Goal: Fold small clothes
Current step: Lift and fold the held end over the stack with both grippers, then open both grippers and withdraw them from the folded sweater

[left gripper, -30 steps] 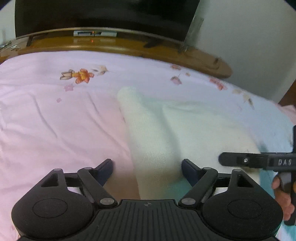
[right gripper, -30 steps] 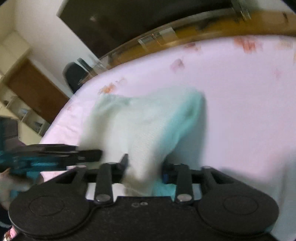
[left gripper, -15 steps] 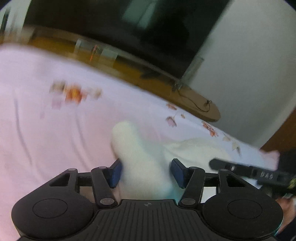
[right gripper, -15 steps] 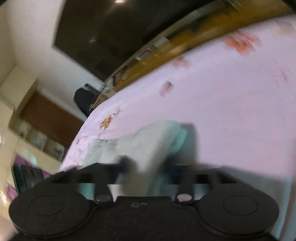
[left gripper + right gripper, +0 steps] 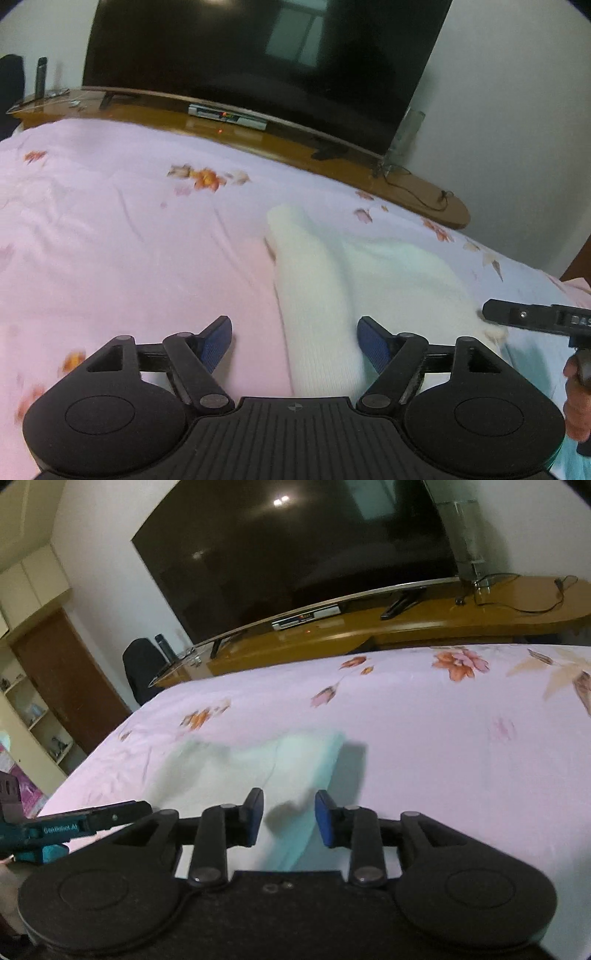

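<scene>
A small pale mint-and-cream knitted garment (image 5: 332, 280) lies on the pink flowered bedsheet (image 5: 129, 258). Its left edge is folded into a thick cream roll that runs between the fingers of my left gripper (image 5: 295, 341), which is open wide and not touching it. In the right wrist view the garment (image 5: 258, 768) lies flat under my right gripper (image 5: 288, 819), whose blue pads stand apart with cloth below the gap. The right gripper's finger also shows in the left wrist view (image 5: 535, 319).
A wooden TV bench (image 5: 424, 627) with a large dark television (image 5: 258, 55) runs along the far side of the bed. A set-top box (image 5: 227, 118) and cables lie on it. A black chair (image 5: 142, 668) and a brown door stand at the left.
Both grippers were shut on the garment's edge and carried it over. Now both have opened and let it go, and the garment lies folded on the sheet.
</scene>
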Action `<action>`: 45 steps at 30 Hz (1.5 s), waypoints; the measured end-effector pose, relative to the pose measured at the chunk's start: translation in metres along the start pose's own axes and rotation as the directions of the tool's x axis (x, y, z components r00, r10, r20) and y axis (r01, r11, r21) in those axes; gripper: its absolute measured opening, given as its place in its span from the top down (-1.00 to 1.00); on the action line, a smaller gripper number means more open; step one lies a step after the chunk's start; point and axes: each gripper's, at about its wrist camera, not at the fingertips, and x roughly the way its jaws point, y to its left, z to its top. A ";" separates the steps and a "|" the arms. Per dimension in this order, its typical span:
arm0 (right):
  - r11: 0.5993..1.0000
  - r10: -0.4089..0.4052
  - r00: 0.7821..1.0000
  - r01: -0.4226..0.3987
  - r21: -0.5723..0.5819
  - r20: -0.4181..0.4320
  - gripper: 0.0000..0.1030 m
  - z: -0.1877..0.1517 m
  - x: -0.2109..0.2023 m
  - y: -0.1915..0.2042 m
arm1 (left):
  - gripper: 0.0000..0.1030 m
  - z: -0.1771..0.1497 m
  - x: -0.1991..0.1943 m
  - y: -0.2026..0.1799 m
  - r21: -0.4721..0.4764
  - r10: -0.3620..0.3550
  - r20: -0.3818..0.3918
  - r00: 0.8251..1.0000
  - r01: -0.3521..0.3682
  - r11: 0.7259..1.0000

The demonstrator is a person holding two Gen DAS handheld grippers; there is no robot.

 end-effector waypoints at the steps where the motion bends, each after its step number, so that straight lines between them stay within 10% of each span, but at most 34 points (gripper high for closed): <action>1: 1.000 0.003 1.000 -0.003 0.016 -0.005 -0.01 -0.006 -0.003 0.004 | -0.45 -0.003 -0.001 -0.001 -0.015 0.005 -0.010 1.000 -0.005 1.000; 3: 1.000 -0.010 1.000 0.011 0.029 -0.027 -0.27 -0.012 0.000 0.014 | -0.45 -0.008 -0.006 -0.003 -0.038 0.011 -0.021 1.000 -0.011 0.999; 7: 0.997 -0.022 1.000 0.023 0.075 -0.022 -0.18 -0.018 -0.022 0.027 | -0.45 -0.025 -0.029 -0.014 0.000 0.024 -0.019 1.000 -0.024 1.000; 13: 0.993 -0.040 0.971 0.065 0.100 -0.235 0.33 -0.058 -0.022 0.039 | -0.45 -0.061 -0.046 -0.018 0.081 0.070 -0.072 0.995 -0.064 0.995; 19: 0.990 -0.013 0.974 0.044 0.132 -0.226 0.61 -0.074 -0.036 0.038 | -0.45 -0.059 -0.068 -0.019 0.096 0.102 -0.026 0.994 -0.099 0.990; 26: 0.994 -0.082 0.995 0.086 -0.065 0.051 0.63 -0.024 -0.043 0.067 | -0.45 -0.007 -0.044 -0.028 0.061 0.123 0.061 0.990 -0.127 0.990; 34: 0.957 -0.228 0.970 0.207 -0.203 -0.086 0.88 -0.017 0.024 0.062 | -0.56 -0.003 -0.006 -0.038 0.093 0.201 -0.087 0.976 -0.193 0.977; 45: 0.986 -0.120 0.992 0.123 -0.111 0.025 -0.01 -0.060 -0.156 0.112 | -1.00 -0.064 -0.201 -0.083 0.045 0.154 0.102 0.983 -0.159 0.986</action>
